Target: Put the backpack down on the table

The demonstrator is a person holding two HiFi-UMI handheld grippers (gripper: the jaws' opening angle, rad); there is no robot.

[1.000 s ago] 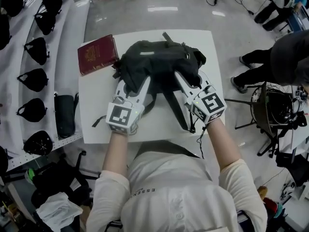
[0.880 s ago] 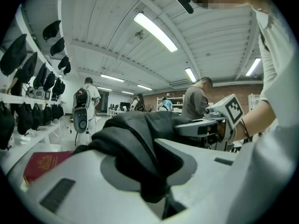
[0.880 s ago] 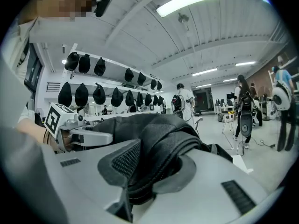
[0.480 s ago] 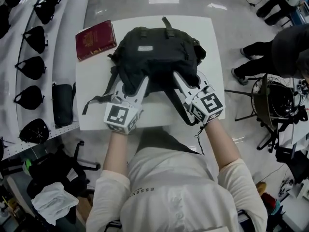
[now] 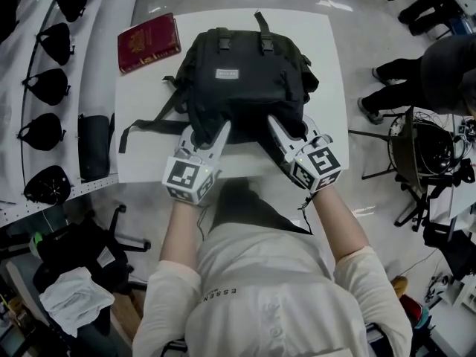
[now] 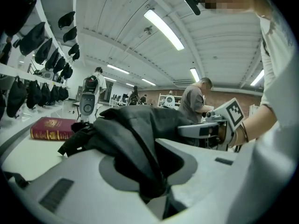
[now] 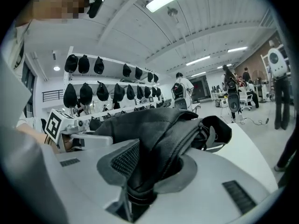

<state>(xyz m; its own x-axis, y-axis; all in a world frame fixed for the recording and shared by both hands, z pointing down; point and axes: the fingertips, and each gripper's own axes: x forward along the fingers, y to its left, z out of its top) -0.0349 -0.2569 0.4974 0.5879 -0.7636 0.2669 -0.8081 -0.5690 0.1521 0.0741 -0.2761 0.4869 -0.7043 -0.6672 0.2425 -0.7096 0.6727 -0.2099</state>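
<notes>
Black backpack (image 5: pixel 242 73) lies on table (image 5: pixel 149 151) (book (image 5: pixel 149 42) beside), apparently flat.

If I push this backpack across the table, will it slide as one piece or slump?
Probably slumps first: the backpack folds and bunches where the left gripper pinches it, so it looks soft. The loose strap trailing on the table may drag or snag. It lies broad and low, so tipping seems unlikely.
</notes>
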